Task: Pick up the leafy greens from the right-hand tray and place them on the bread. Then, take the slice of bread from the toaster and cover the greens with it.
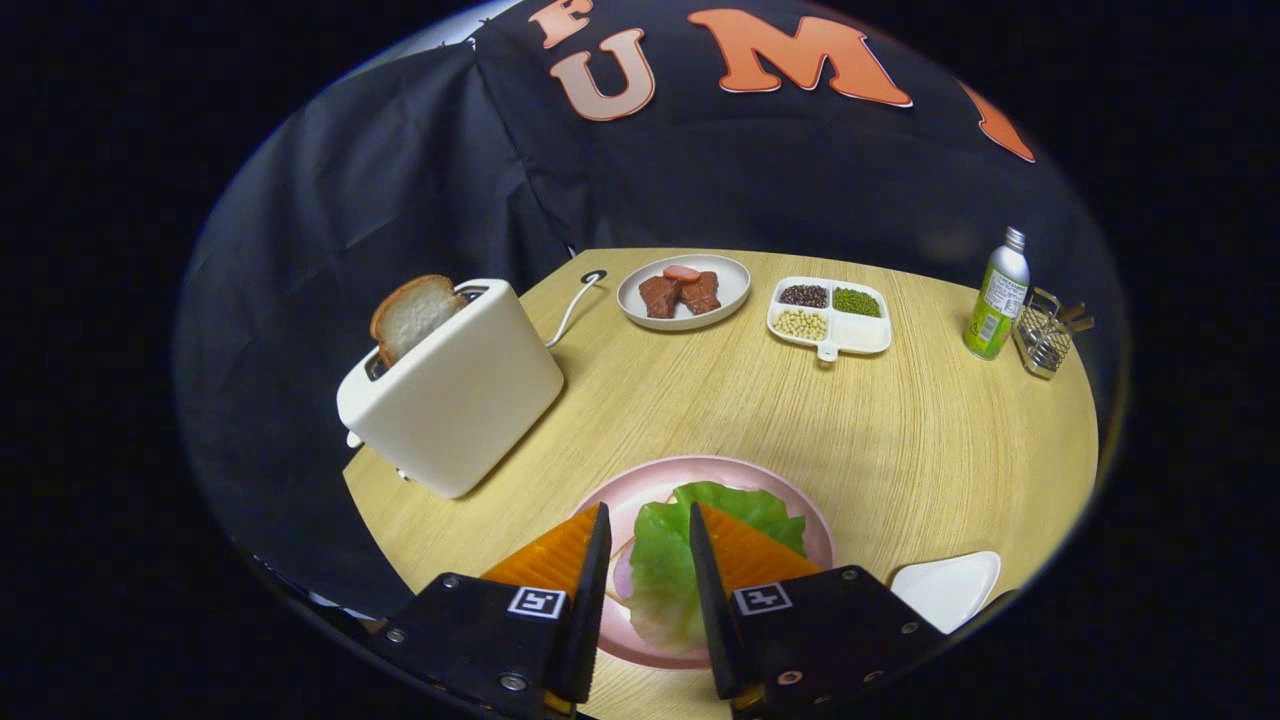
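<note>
A green lettuce leaf (660,560) lies on the pink plate (640,490) at the near side of the wooden table. A thin pale edge of bread (622,552) peeks out from under its left side. My gripper (648,512) hovers over the plate, open, and the leaf shows in the gap between the orange fingers (740,555) and spreads wider than them. Neither finger presses on it. Beyond and to the left stands the white toaster (460,400), with a slice of bread (412,315) sticking up out of its slot. A bare white tray (945,588) sits just right of the plate.
At the far side of the table are a white plate of meat pieces (683,290), a divided dish of beans (830,315), a green bottle (997,295) and a wire basket (1045,338). The toaster's white cable (568,312) trails toward the back edge.
</note>
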### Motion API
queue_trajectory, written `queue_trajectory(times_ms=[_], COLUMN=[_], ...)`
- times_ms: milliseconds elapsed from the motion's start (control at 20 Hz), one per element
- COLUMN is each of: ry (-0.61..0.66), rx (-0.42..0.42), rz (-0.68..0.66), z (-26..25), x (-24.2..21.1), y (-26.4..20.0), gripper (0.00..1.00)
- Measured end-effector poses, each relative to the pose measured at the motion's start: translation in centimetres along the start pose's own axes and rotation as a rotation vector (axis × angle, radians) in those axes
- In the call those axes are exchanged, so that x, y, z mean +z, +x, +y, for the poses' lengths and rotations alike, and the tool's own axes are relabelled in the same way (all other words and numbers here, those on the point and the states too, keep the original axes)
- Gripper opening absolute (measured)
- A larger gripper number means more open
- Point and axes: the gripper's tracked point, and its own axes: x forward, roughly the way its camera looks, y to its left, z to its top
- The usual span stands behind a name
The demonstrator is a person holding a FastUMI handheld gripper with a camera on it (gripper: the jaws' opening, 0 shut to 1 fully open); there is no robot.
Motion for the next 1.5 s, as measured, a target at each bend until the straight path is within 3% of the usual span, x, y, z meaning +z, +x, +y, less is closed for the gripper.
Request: queue_trajectory(times_ms=[250, 450, 1150, 1500], ry=[-0.024, -0.084, -0.273, -0.286], rx=[0.005, -0.011, 0.098, 0.106], rz=[-0.019, -0.052, -0.112, 0.009], z=[1.7, 3.4, 16.1, 19.0], x=[2.6, 5.7, 15.6, 15.8], y=[-0.5, -1.4, -2.5, 0.7], gripper=[0.68, 0.77, 0.86, 0.86])
